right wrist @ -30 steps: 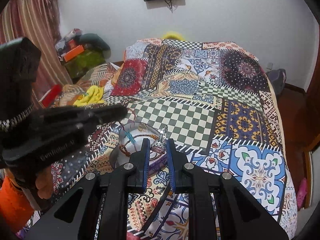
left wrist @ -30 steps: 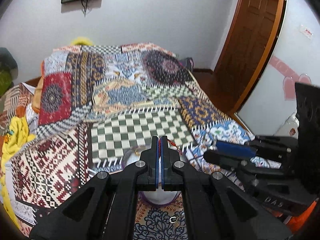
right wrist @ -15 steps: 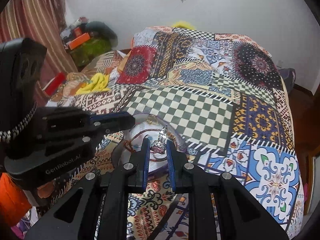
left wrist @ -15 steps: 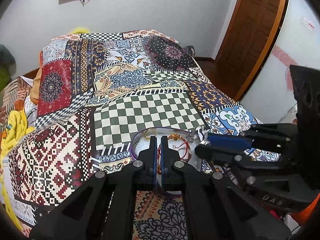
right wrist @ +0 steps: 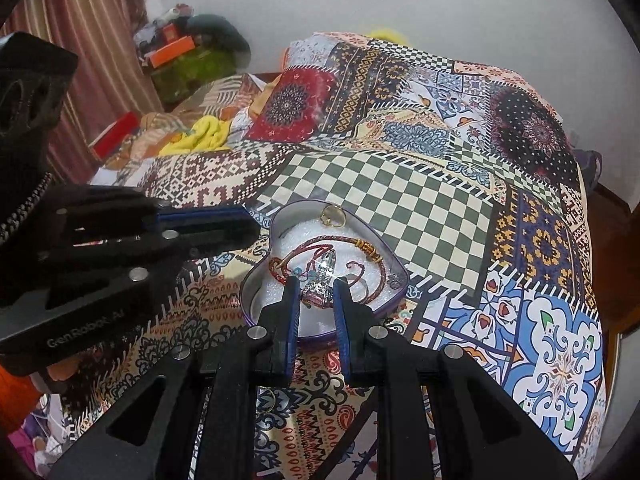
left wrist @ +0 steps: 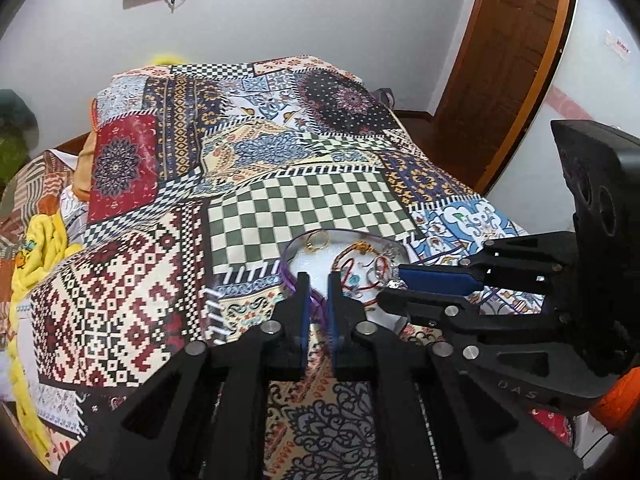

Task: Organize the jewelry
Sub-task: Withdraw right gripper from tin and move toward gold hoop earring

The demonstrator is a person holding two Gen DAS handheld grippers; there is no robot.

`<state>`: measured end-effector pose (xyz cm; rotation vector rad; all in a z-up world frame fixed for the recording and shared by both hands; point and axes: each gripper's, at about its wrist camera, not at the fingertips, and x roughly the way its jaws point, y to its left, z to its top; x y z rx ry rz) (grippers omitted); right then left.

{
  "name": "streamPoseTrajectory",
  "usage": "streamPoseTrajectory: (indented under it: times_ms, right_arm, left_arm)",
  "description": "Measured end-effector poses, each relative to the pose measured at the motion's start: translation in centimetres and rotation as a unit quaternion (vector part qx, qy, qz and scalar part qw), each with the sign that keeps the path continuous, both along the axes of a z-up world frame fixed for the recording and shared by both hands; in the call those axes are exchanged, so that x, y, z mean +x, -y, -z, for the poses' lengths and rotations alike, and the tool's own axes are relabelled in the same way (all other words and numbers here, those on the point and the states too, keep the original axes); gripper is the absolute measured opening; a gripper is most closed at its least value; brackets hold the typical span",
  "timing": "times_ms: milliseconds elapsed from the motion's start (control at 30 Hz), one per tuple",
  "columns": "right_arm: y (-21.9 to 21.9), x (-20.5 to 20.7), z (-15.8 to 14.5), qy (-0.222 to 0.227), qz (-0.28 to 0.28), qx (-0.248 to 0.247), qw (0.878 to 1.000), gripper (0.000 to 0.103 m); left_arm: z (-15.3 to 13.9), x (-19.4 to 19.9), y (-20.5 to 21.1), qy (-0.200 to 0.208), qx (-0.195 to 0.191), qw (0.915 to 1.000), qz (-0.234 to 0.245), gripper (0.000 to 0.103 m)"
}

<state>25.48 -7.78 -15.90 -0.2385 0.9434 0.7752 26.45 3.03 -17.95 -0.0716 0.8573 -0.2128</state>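
Observation:
A heart-shaped tin (right wrist: 394, 286) with a purple rim and white foam lining sits on the patchwork bedspread. It holds a gold ring (right wrist: 333, 216), a red braided bracelet (right wrist: 344, 242) and a thin red cord. My right gripper (right wrist: 316, 290) is shut on a silver sparkly clip (right wrist: 324, 276), held over the tin's near side. My left gripper (left wrist: 316, 284) is slightly open over the tin's purple rim (left wrist: 289, 276), nothing between its fingers. The bracelet (left wrist: 362, 258) and ring (left wrist: 317, 242) also show in the left wrist view, and the right gripper's blue pad (left wrist: 436, 280) reaches over the tin.
The patchwork bedspread (right wrist: 400, 196) covers the whole bed. A yellow cloth (right wrist: 204, 134) and clutter lie at the far left of the bed. A small gold ring (right wrist: 269, 394) lies on the spread under my right gripper. A wooden door (left wrist: 504, 60) stands to the right.
My left gripper has opened and let the red cord drop into the tin. Both grippers have lowered closer to the tin. The right gripper still holds the silver clip.

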Motion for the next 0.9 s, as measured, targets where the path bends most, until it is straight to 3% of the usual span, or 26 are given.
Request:
streamPoseTrajectory:
  times_ms: [100,367,500,600,900]
  right_arm:
    - [-0.2,-0.1,0.1,0.000,-0.003,-0.005,1.000,0.015]
    - [-0.8,-0.5,0.2,0.002,-0.014,-0.018,1.000,0.015]
    - [-0.9,-0.8,-0.1,0.009,-0.011,-0.026,1.000,0.019]
    - [-0.8,-1.2,-0.5,0.016,-0.007,-0.027,0.999,0.023]
    - [0.0,-2.2,-2.0,0.023,0.007,-0.021,0.999,0.023]
  left_arm:
    - [0.1,-0.1,-0.3,-0.003,0.003,1.0000,-0.005,0.018]
    - [0.5,-0.5,-0.6,-0.011,0.000,0.9999,-0.009,0.020]
    - [0.5,-0.9,-0.7,-0.010,0.004,0.9999,-0.013,0.028]
    - [0.3,-1.3,-0.8,-0.010,0.001,0.9998,-0.017,0.028]
    - [-0.8,-2.8,-1.0,-0.006,-0.004,0.9997,-0.022,0.028]
